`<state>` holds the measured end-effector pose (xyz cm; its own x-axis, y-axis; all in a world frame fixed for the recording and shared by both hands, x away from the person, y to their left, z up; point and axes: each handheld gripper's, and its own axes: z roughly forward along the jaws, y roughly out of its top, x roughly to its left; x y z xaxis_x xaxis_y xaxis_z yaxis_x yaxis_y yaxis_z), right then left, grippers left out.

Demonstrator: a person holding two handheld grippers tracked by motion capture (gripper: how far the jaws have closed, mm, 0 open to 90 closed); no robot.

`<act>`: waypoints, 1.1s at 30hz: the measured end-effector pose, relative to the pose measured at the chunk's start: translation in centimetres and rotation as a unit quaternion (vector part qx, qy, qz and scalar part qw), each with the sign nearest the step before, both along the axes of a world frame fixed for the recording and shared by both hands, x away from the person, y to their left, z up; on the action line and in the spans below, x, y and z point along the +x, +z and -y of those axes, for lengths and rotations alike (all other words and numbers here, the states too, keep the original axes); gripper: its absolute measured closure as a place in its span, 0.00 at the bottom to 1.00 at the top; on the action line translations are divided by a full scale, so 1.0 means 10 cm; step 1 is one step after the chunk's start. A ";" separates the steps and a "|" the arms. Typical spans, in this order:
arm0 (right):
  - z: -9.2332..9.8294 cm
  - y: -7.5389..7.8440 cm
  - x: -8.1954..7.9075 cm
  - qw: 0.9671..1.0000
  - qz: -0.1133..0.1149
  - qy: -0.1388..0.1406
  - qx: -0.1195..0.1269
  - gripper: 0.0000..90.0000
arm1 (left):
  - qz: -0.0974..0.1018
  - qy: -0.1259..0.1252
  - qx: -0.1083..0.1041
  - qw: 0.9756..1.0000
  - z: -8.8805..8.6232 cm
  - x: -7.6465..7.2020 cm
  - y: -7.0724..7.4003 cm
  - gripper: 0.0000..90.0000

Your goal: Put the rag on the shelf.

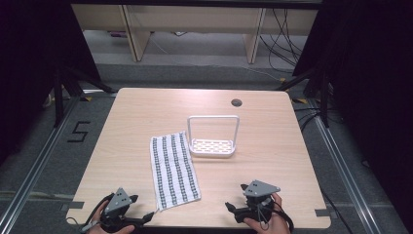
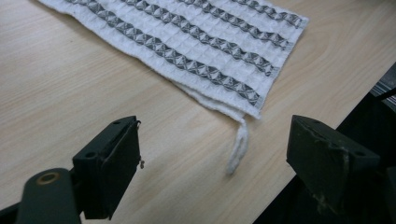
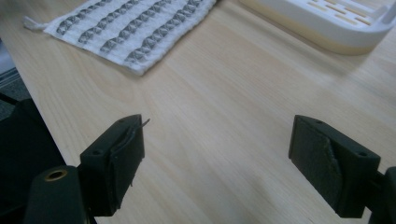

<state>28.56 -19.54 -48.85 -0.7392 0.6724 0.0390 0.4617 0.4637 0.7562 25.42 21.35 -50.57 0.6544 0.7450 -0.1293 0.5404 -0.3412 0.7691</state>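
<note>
A white cloth with dark patterned stripes (image 1: 173, 169) lies flat on the wooden table (image 1: 146, 112), its near corner close to the front edge. In the left gripper view the cloth (image 2: 187, 42) ends in a small white loop (image 2: 237, 147) lying between the wide-apart jaws. My left gripper (image 1: 146, 218) is open at the front left, just short of that corner. My right gripper (image 1: 233, 209) is open at the front right, over bare wood. A white rack with a tall handle (image 1: 213, 137) stands mid-table; its perforated base (image 3: 327, 18) appears in the right gripper view beyond the cloth (image 3: 135, 28).
A round cable hole (image 1: 236, 102) sits near the table's far edge. Black frame posts and cables stand around the table, with wooden furniture legs behind. Both hands rest at the table's front edge.
</note>
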 end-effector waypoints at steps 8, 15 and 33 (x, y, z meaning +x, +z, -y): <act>-0.17 0.00 0.03 1.000 -0.001 0.018 0.003 0.27 | -0.002 -0.019 0.015 1.000 0.11 -0.01 -0.01 0.19; -0.31 0.00 0.10 0.999 -0.001 0.041 0.009 0.35 | 0.004 -0.049 0.035 0.998 0.20 0.00 -0.02 0.26; -0.84 -0.03 0.29 0.995 0.003 0.099 -0.007 0.46 | 0.012 -0.076 0.072 0.994 0.40 0.09 0.02 0.44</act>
